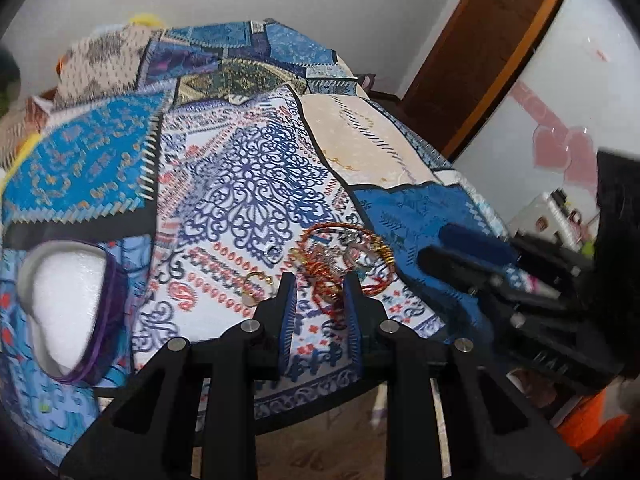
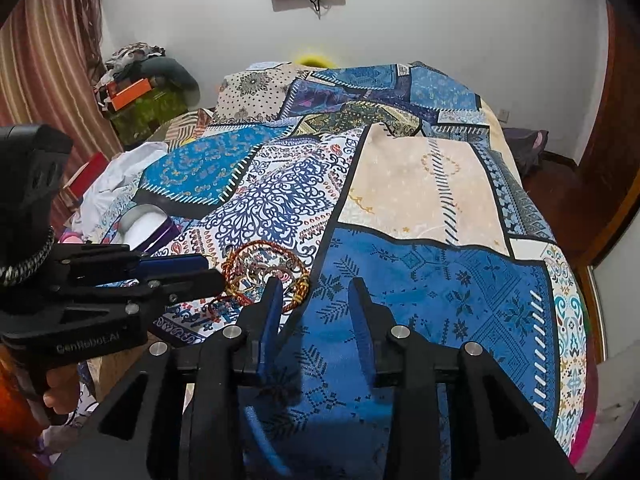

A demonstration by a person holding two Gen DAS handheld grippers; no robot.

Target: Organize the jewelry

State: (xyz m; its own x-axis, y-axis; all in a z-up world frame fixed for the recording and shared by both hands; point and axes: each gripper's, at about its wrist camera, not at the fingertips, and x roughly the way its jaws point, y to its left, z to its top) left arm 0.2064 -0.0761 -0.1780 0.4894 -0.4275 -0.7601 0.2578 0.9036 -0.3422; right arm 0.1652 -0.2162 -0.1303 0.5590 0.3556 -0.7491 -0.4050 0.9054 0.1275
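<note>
A tangled pile of jewelry [image 1: 340, 254], red and gold bangles with silver pieces, lies on the patterned bedspread near the bed's front edge; it also shows in the right wrist view [image 2: 266, 270]. A gold earring [image 1: 256, 286] and a small silver ring [image 1: 273, 252] lie just left of it. My left gripper [image 1: 320, 286] is open, its fingers either side of the pile's near edge. My right gripper [image 2: 314, 290] is open and empty, just right of the pile. A white box with purple rim [image 1: 66, 300] stands to the left, also in the right wrist view [image 2: 150, 228].
The bed is covered by a blue and white patchwork spread [image 2: 440, 300]. Pillows and clutter [image 2: 140, 84] lie at the far left. A brown wooden door [image 1: 480, 52] stands to the right. The bed's front edge [image 1: 320, 404] drops to the floor just under my grippers.
</note>
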